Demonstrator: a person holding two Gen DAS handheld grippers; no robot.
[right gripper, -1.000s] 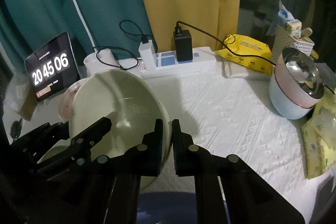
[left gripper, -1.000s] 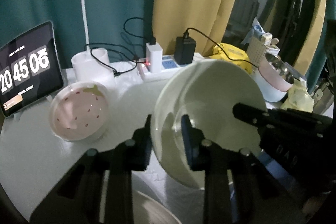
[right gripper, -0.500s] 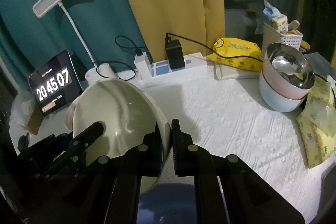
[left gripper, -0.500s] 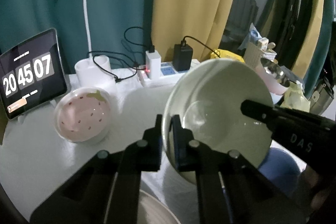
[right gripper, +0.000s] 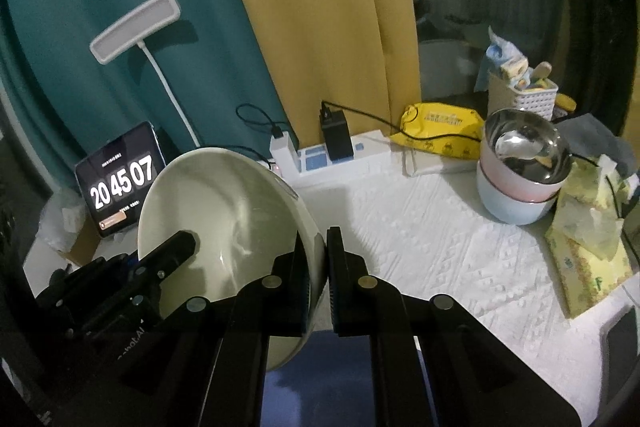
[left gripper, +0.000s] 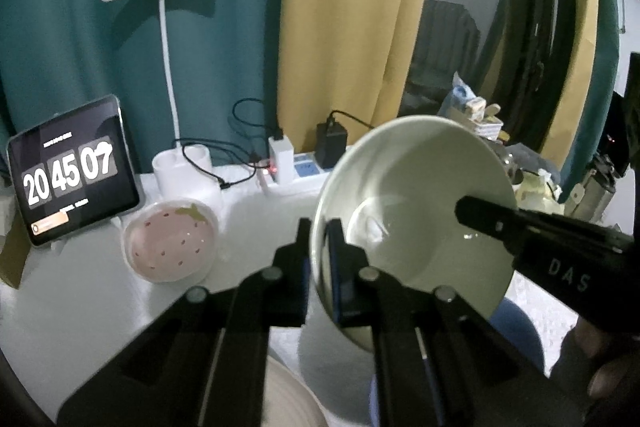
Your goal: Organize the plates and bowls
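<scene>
both the left gripper (left gripper: 319, 251) and the right gripper (right gripper: 318, 259) clamp opposite rims of the tilted pale green bowl (left gripper: 416, 211) above the white table (right gripper: 440, 251).

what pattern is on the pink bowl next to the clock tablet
The pink bowl has a strawberry design: small dark red seed dots and a greenish leaf at its top edge. It shows best in the left wrist view.

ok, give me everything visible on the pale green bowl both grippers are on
The pale green bowl is glossy, ceramic-looking, wide and shallow, plain and empty inside, with highlights on the glaze. It is held tilted on edge above the white table cover, its opening facing the left wrist camera. The left gripper is shut on its near rim, the right gripper on the opposite rim. Below it shows part of a blue dish; no contact with it is visible.
</scene>
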